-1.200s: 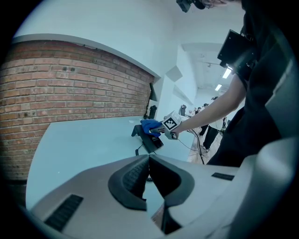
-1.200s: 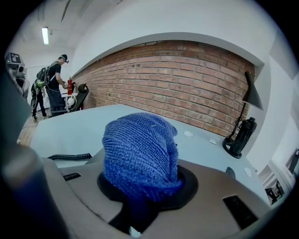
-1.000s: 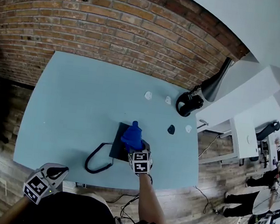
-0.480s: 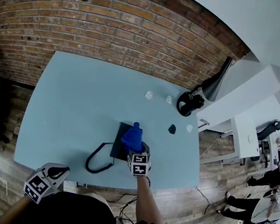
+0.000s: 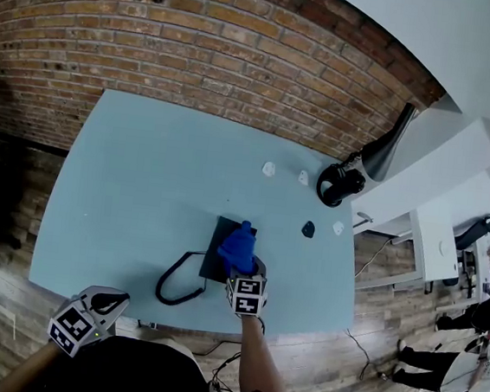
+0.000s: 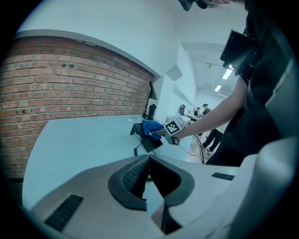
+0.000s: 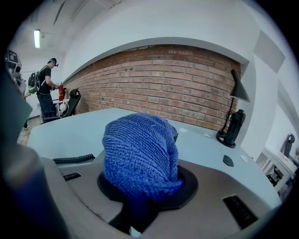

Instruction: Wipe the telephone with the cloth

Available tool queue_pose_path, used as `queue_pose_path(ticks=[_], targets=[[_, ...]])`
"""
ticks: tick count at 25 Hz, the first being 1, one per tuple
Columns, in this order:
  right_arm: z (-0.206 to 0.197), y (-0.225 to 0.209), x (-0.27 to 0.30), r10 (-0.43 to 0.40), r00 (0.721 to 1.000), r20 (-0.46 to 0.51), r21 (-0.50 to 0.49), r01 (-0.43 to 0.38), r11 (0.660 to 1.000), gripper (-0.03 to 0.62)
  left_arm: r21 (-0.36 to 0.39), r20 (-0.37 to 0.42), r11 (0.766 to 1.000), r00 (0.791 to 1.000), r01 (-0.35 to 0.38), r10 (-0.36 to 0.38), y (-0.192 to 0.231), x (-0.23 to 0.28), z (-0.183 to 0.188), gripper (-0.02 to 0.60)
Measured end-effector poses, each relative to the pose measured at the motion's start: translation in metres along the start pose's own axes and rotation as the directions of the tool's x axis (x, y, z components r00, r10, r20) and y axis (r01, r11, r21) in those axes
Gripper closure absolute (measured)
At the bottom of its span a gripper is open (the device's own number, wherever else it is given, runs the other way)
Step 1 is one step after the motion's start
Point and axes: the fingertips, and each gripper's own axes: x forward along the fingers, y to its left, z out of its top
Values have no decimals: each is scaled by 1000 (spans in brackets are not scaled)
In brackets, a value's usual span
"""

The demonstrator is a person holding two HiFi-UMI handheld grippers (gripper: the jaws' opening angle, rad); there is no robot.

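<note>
While our right gripper (image 5: 242, 267) has its jaws clamped on the bunched-up blue cloth (image 7: 140, 156), we've got that cloth sitting on top of the black telephone (image 5: 218, 238). The telephone is near the front edge of the light blue table (image 5: 142, 180), with its coiled cord (image 5: 173, 286) looping off to the left. Our left gripper (image 6: 149, 175) hangs off the table's near edge, well apart from the telephone, jaws closed together with nothing between them. Further back toward the brick wall (image 5: 200, 47) we can see a black lamp (image 5: 384, 153), a small dark thing (image 5: 308, 230) and a few white scraps (image 5: 269, 168).
</note>
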Motion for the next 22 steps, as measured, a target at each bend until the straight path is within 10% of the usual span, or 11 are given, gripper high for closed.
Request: queue_pose_path(ticks=[22], targets=[[-24, 21, -17, -59, 998, 22, 75, 57, 996, 458, -12, -3, 1000, 1000, 19, -19, -2, 0, -8, 578]])
